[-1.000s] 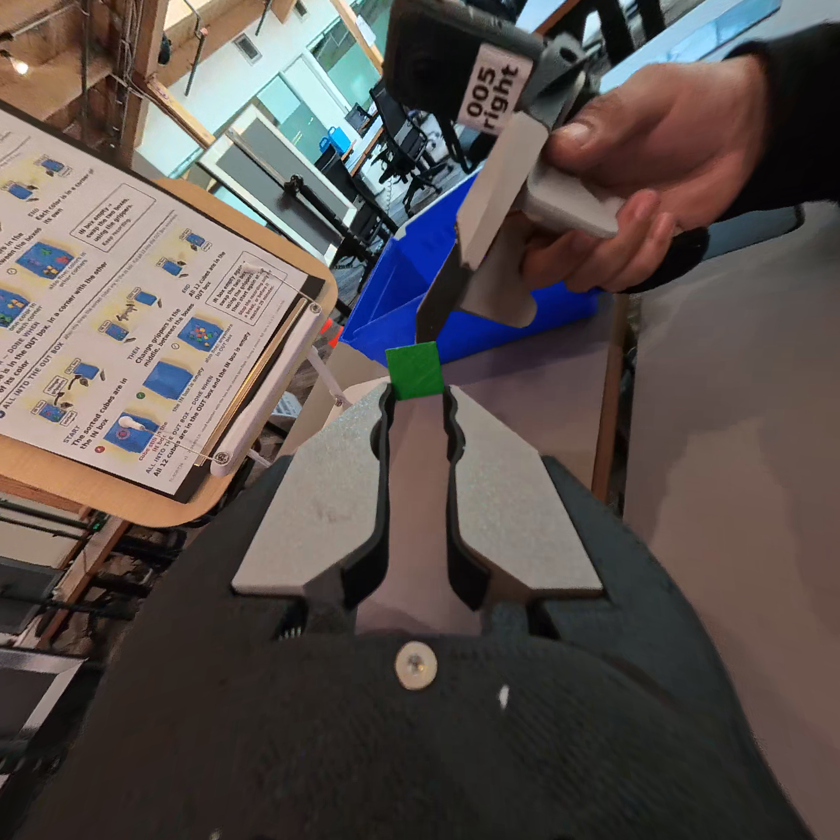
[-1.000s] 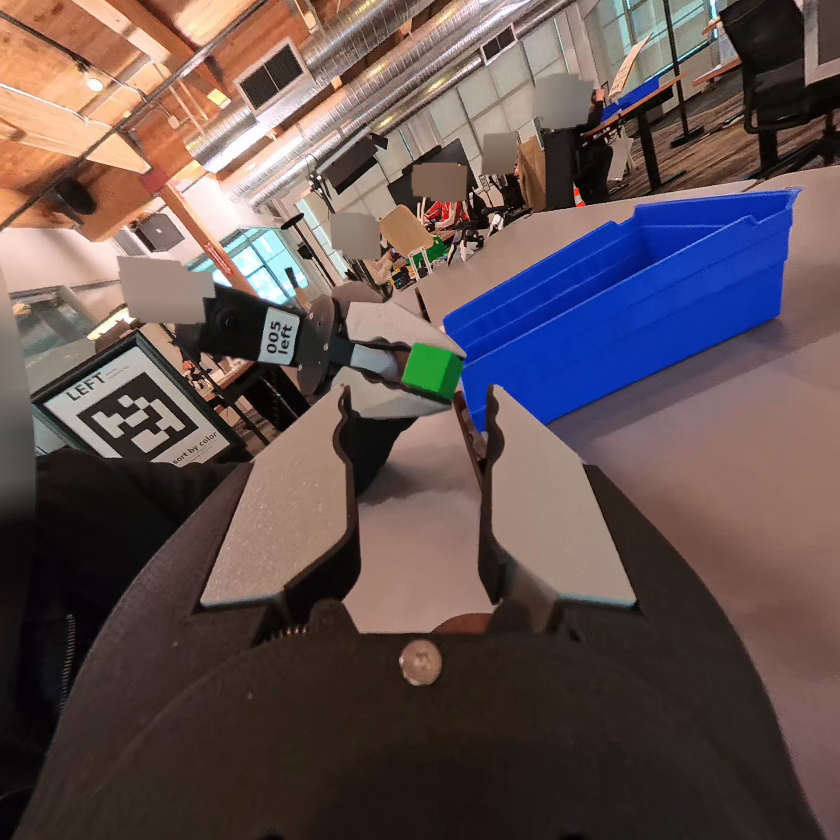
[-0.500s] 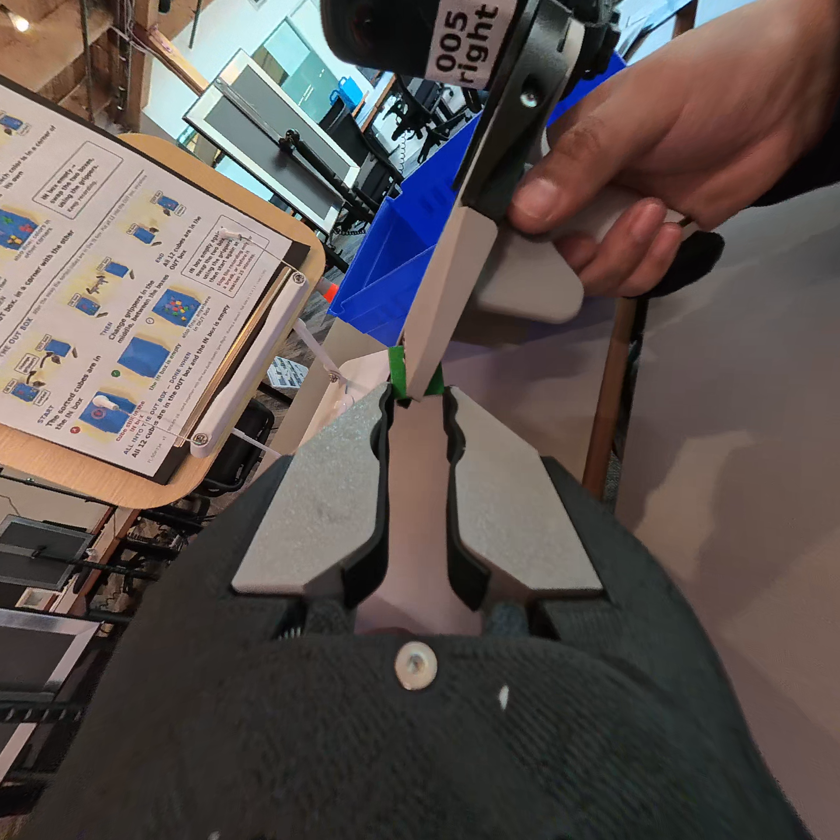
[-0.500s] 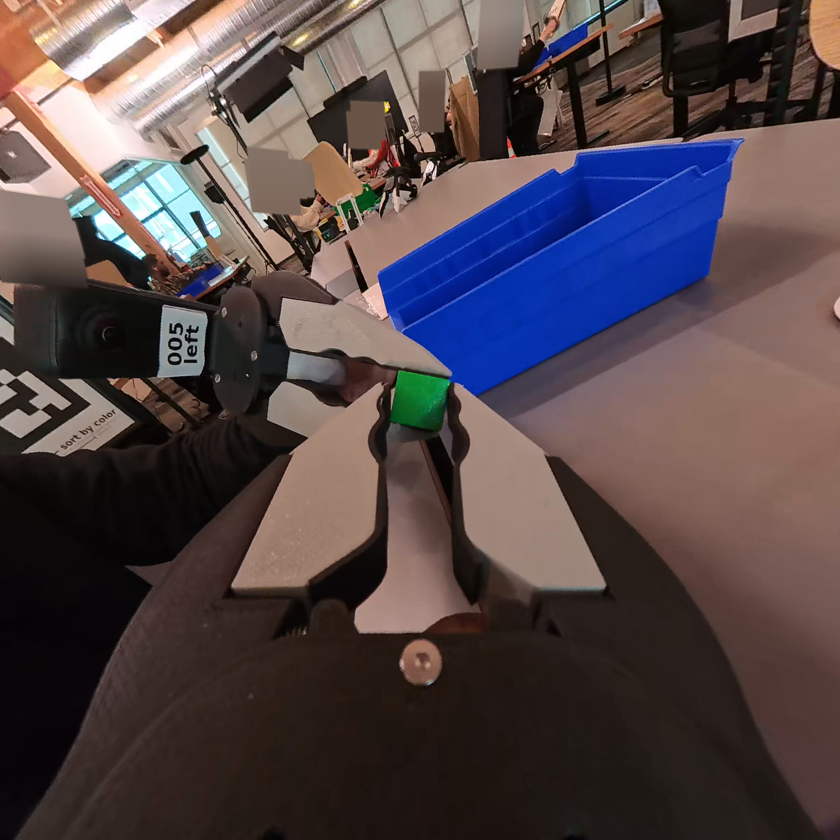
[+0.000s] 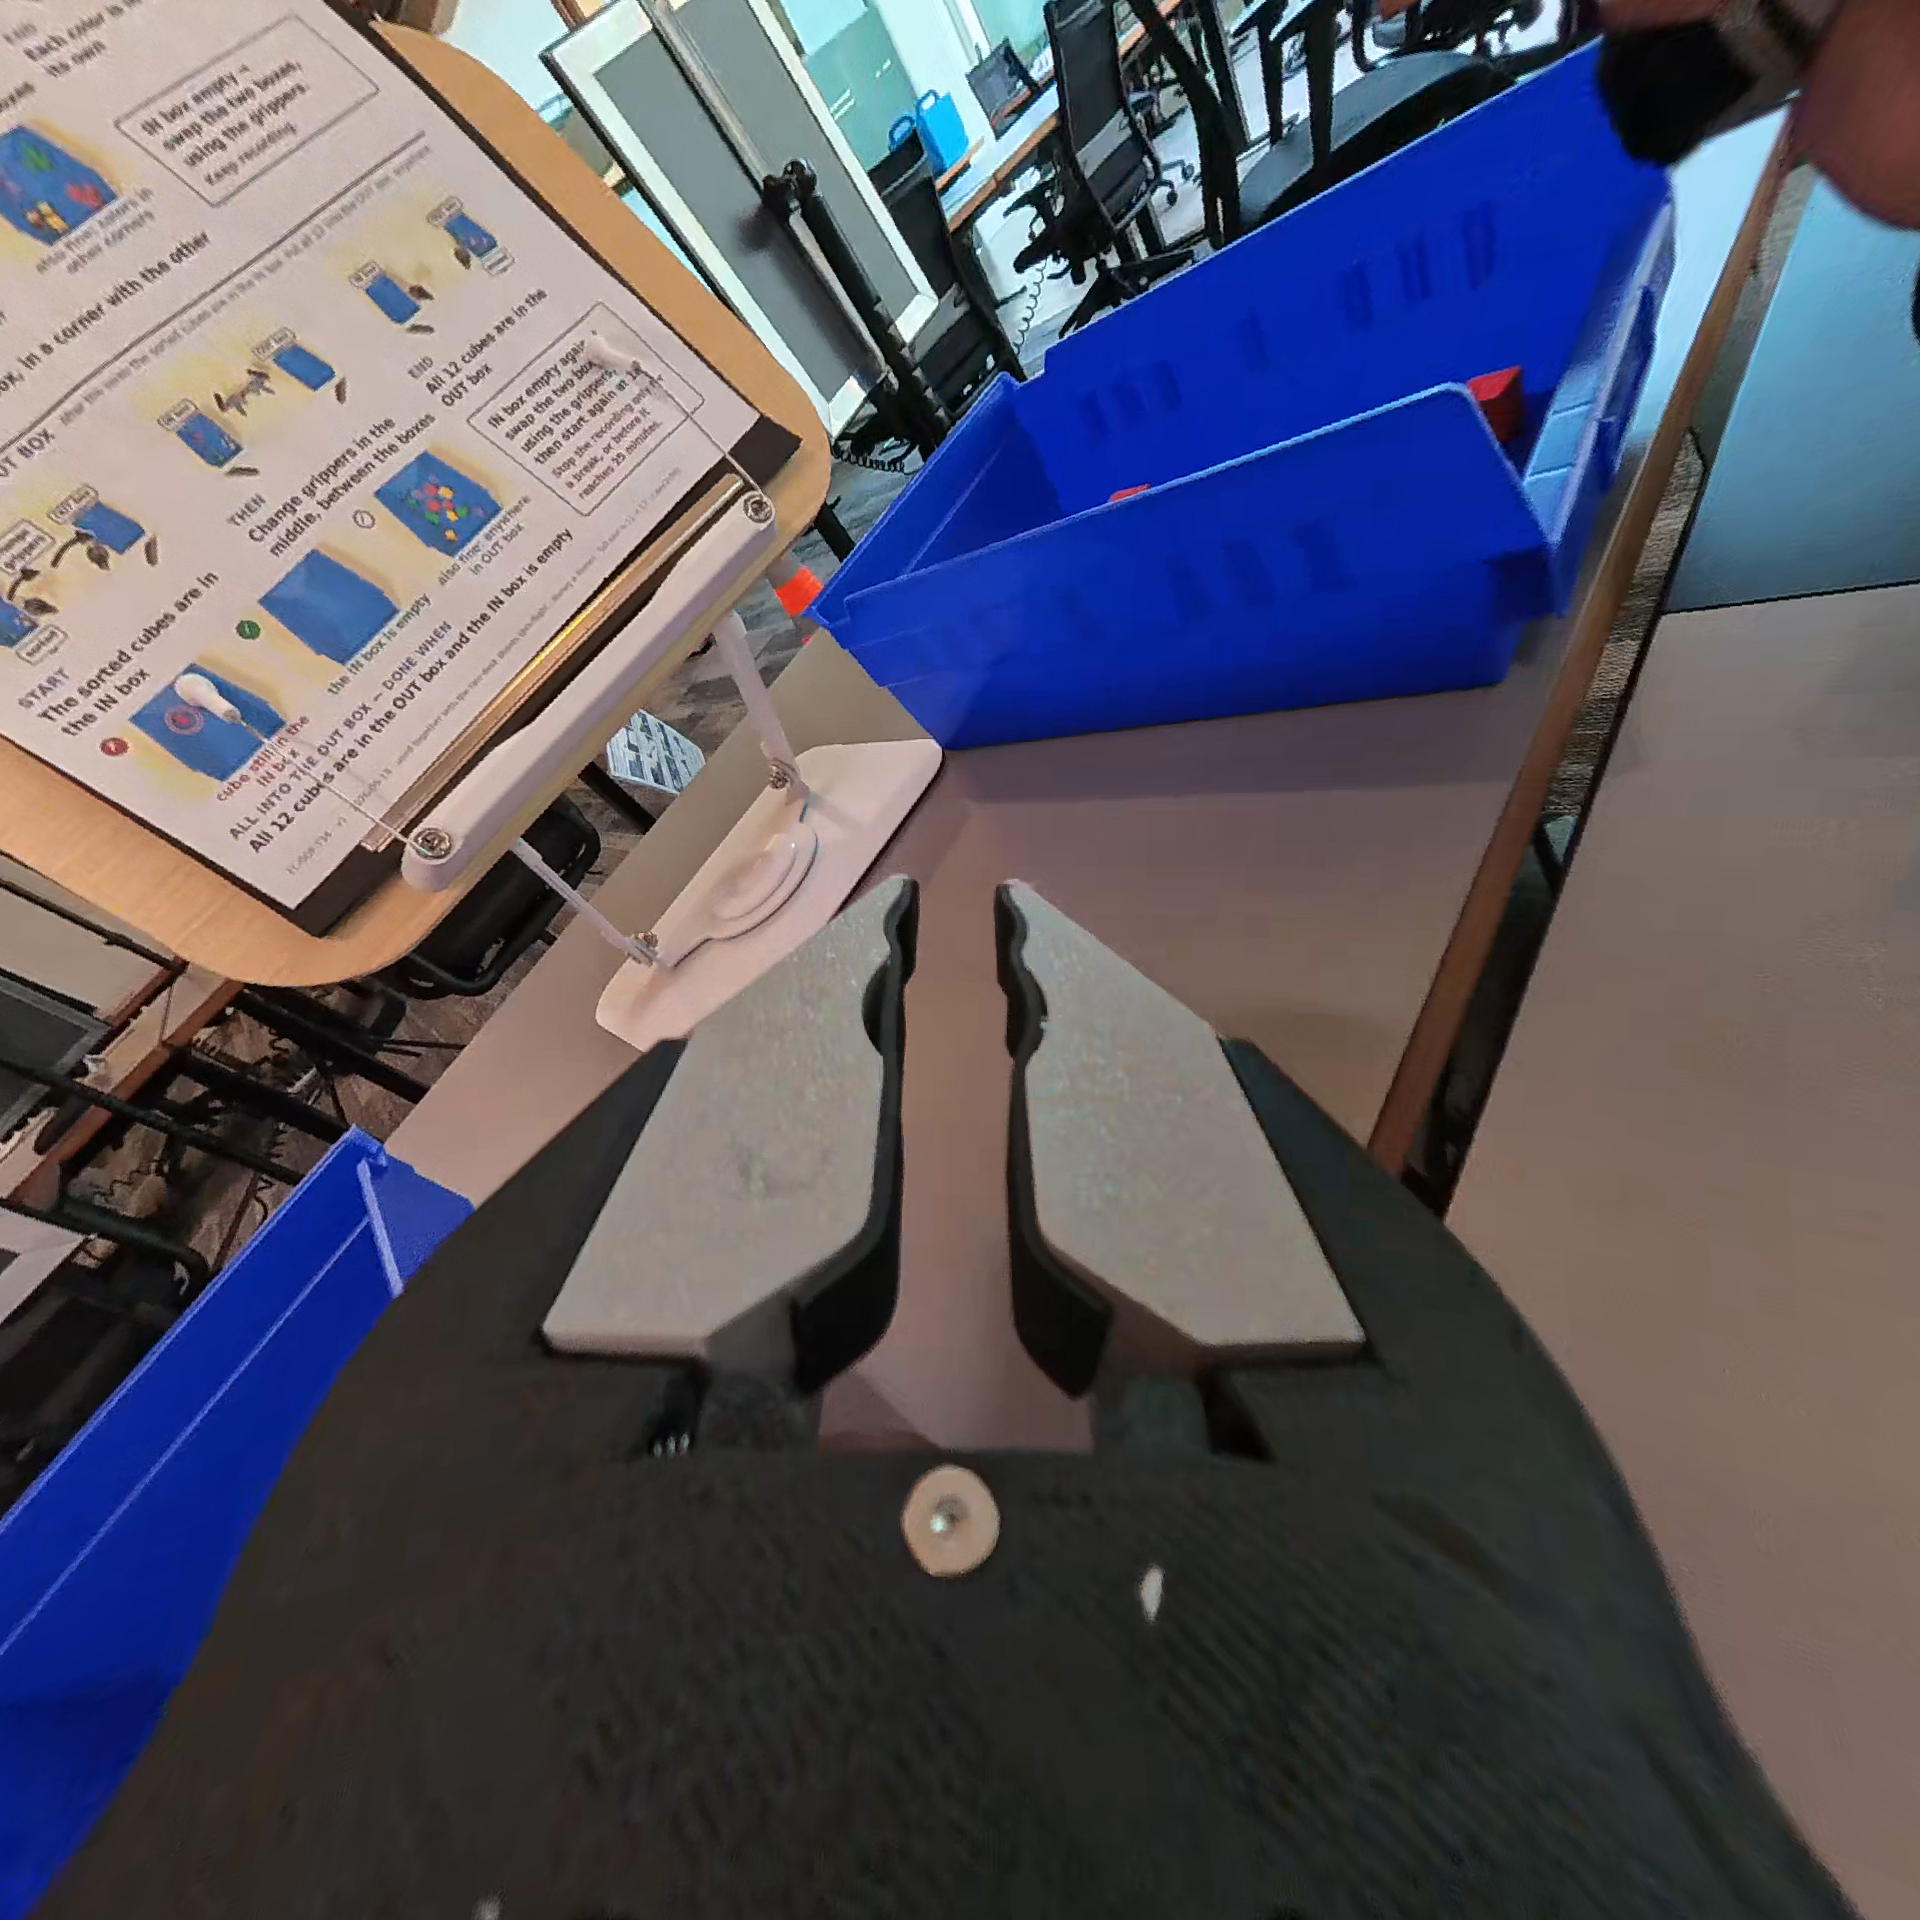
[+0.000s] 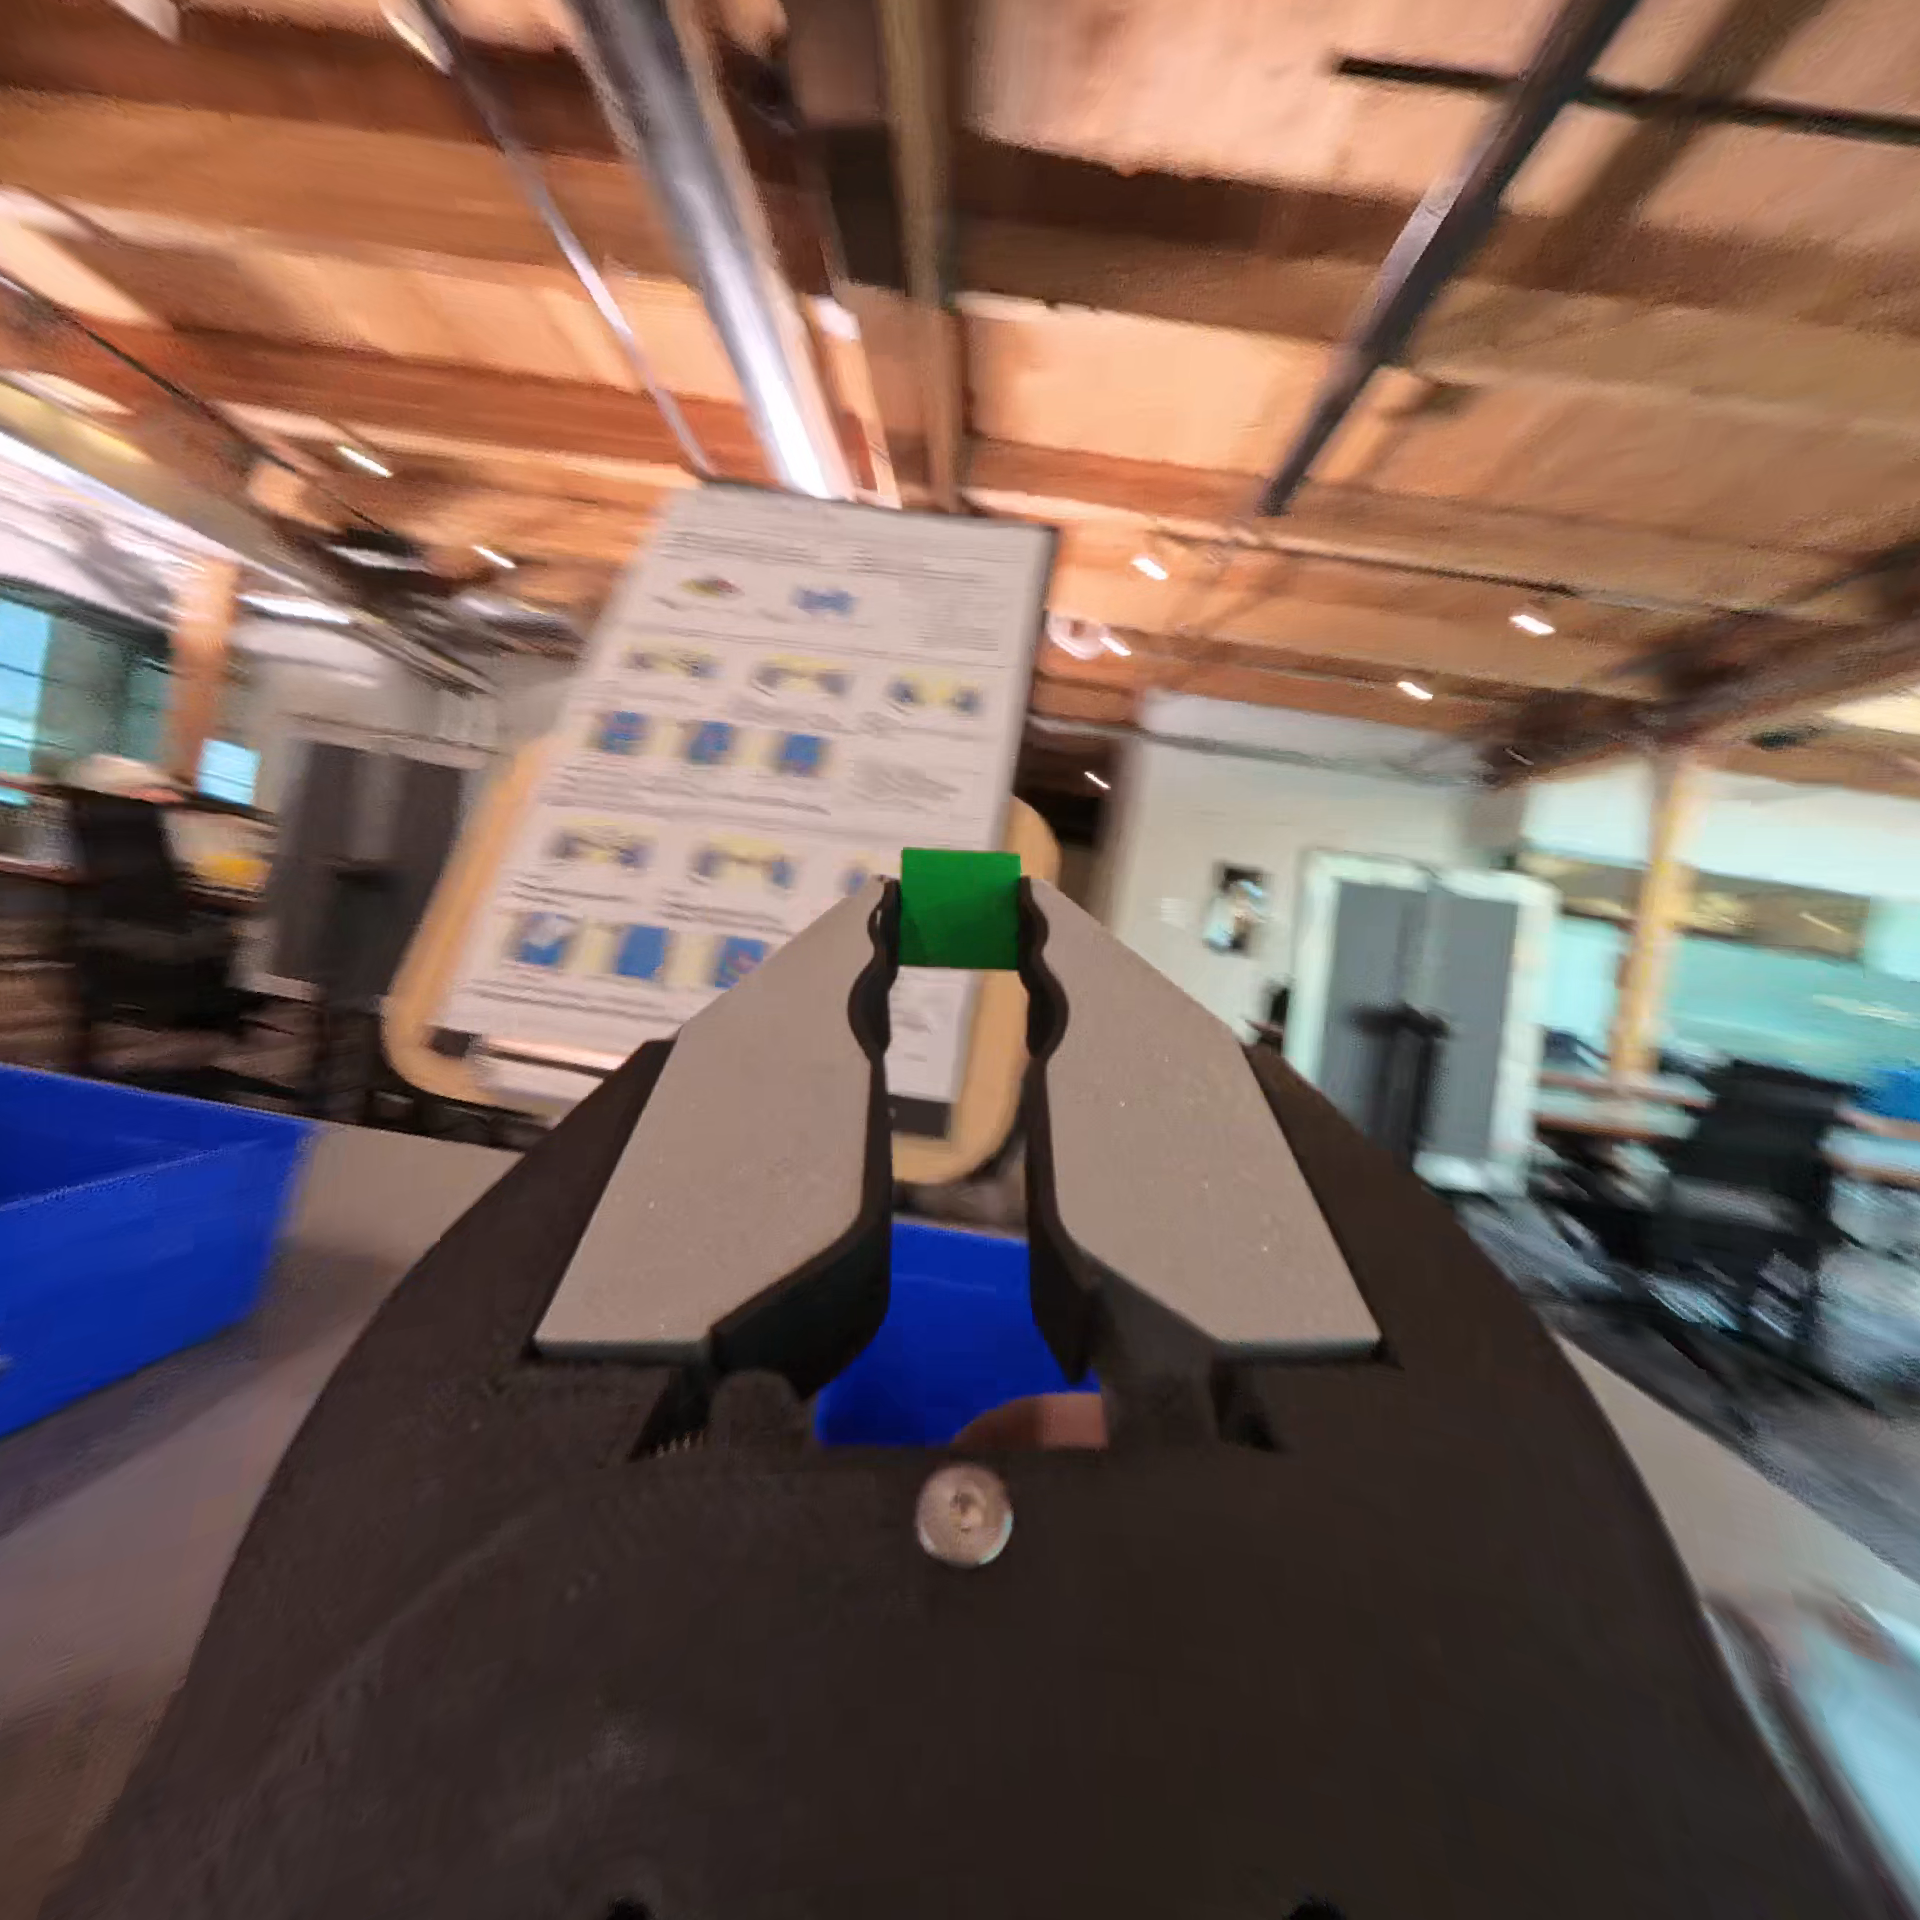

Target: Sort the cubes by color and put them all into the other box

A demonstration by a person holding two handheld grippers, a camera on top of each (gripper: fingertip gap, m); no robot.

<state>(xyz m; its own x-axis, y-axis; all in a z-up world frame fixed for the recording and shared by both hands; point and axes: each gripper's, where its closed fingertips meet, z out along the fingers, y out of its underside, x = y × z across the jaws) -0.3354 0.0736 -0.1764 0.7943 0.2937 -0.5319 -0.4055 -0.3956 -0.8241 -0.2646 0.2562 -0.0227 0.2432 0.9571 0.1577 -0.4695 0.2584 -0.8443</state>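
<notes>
Grey matte table [image 5: 1195, 831]; right gripper [image 6: 958, 894] pinches green cube [image 6: 958, 912], seemingly smooth.

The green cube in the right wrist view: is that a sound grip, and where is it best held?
The right tongs are shut on the green cube at their very tips, pads on two opposite flat side faces. Flat parallel faces suit a squeeze from both sides. The cube juts past the tips, so seating it deeper would probably be safer.
</notes>
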